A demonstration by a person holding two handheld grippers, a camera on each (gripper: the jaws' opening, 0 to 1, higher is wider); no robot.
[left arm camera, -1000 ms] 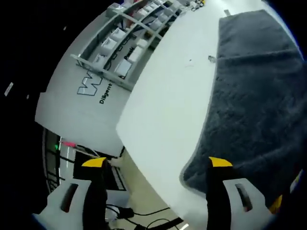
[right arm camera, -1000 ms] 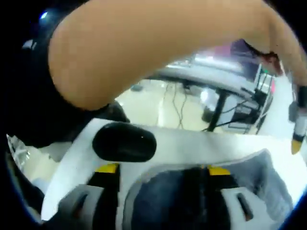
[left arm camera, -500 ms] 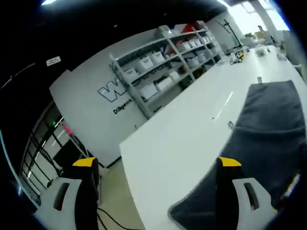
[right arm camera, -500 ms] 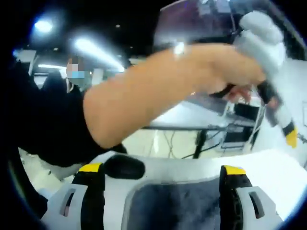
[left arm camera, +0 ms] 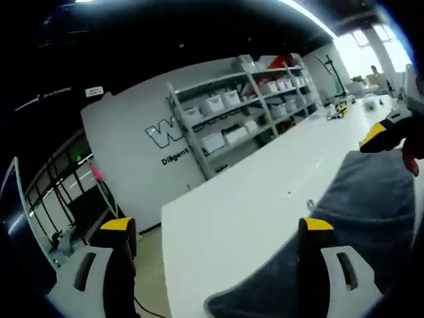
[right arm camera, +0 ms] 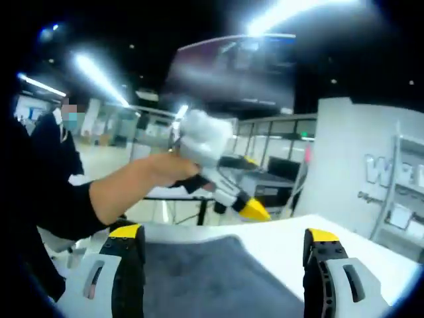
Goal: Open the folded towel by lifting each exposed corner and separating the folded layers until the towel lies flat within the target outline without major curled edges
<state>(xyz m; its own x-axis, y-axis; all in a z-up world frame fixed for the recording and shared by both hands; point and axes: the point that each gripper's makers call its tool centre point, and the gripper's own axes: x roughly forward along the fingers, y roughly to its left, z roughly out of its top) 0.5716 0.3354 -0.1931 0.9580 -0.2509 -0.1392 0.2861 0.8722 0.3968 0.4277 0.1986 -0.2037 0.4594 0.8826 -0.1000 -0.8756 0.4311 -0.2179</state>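
Observation:
A dark grey towel [left arm camera: 371, 199] lies on the white table [left arm camera: 252, 199], low and to the right in the left gripper view. My left gripper [left arm camera: 217, 228] is open above the table's corner, nothing between its jaws; its right jaw overlaps the towel's near edge. The right gripper's yellow tip [left arm camera: 373, 136] pokes in from the right above the towel. In the right gripper view, my right gripper [right arm camera: 224, 233] is open over the towel [right arm camera: 205, 278], which spreads between the jaws. Ahead of it a hand holds the left gripper [right arm camera: 254, 211] above the towel's far edge.
Metal shelves [left arm camera: 245, 99] with white boxes stand along a lettered wall [left arm camera: 132, 152] beyond the table. A person's arm [right arm camera: 126, 192] reaches across the right gripper view. Another desk with monitors [right arm camera: 265, 179] stands behind. The table's edge [left arm camera: 172, 252] drops off near my left jaw.
Both views have tilted up, so the towel sits lower and more room shows. The arm that crossed close to the right camera is now farther off, and the right gripper's tip has entered the left gripper view.

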